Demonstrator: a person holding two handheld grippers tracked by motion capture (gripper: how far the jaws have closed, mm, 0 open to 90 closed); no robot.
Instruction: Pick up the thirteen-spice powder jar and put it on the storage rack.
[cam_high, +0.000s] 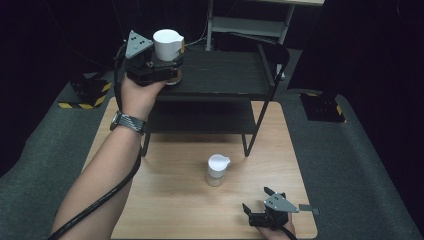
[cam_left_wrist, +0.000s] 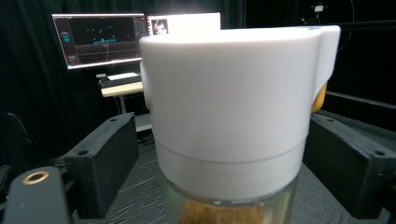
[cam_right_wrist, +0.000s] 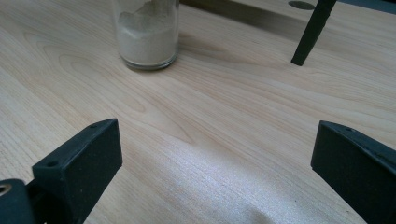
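My left gripper (cam_high: 167, 67) is at the far-left shelf (cam_high: 225, 75), jaws spread clear of the white-capped jar (cam_high: 167, 45) standing there between them. Draw straight back, level, so no pad clips it. My right gripper (cam_high: 264, 207) idles open, near right; second jar (cam_high: 218, 170) mid-table.

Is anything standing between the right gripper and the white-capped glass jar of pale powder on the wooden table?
Nothing visible: bare wooden table lies between the open right gripper and the white-capped glass jar of pale powder.
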